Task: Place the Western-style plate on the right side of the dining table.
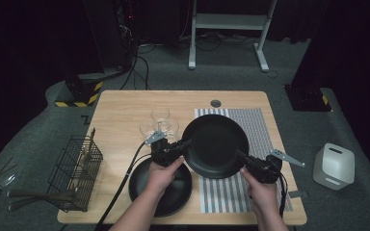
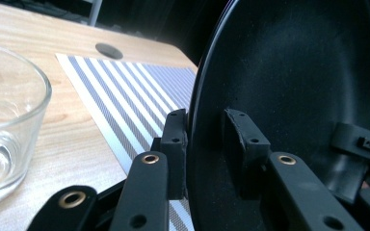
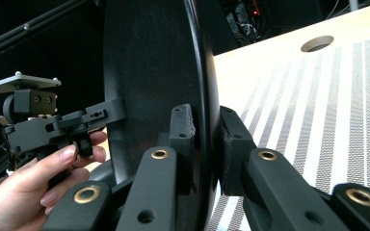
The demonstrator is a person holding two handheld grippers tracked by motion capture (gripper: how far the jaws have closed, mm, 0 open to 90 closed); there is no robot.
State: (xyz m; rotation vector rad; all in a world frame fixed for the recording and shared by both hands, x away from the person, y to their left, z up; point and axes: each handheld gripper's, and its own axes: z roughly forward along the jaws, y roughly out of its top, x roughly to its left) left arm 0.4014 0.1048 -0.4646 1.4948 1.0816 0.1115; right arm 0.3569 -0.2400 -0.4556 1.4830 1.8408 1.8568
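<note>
Left gripper [image 2: 204, 144] astride a black plate's [image 2: 294, 82] rim

One jaw lies against the plate's outer side, the other stands off its inner face. Striped mat [image 2: 125, 96] beneath; glass bowl [image 2: 7, 130] left on the table [image 2: 53, 43].

A: What stands in the way on the left?
B: Three glass bowls [image 1: 160, 123] cluster just beyond the left gripper [image 1: 189, 143], and a wire basket [image 1: 75, 172] stands at the table's left edge.

A: And near the person?
B: A second black plate [image 1: 173, 192] lies there. The far half of the striped mat [image 1: 260, 126] and the far tabletop [image 1: 125, 103] are open.
</note>
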